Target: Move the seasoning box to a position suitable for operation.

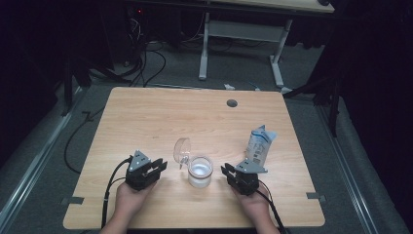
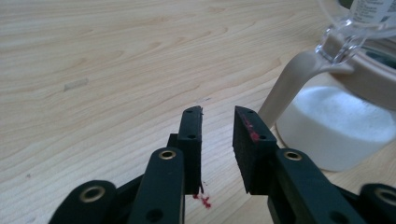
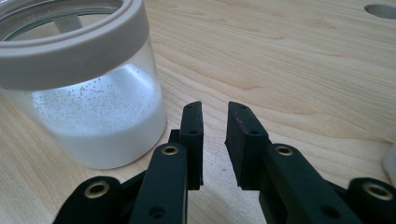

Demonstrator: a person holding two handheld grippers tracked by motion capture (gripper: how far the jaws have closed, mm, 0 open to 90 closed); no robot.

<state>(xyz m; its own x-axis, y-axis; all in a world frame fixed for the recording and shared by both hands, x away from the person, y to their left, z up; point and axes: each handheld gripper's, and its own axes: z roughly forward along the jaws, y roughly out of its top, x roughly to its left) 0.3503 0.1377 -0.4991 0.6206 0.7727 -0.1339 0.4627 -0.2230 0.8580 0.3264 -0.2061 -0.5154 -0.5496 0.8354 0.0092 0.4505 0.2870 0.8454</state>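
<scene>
Near the worktop's (image 1: 146,112) front edge, a fragile glass jar (image 1: 200,171) is flanked by two narrowly parted, empty hand-held grippers, left (image 1: 158,165) and right (image 1: 226,171); its rigid collar is judged safest to grip.

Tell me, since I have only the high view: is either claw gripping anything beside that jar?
Observer: No. In the left gripper view the left claw has a narrow, empty gap. The jar stands off to one side of it, untouched.
Operator: And the right one?
Observer: The right claw also has a narrow gap with nothing in it. There is bare table ahead and the jar is beside it.
Operator: What's in the jar?
Observer: In the right gripper view, white granules fill its lower part, and loose grains cling to the glass above them.
</scene>
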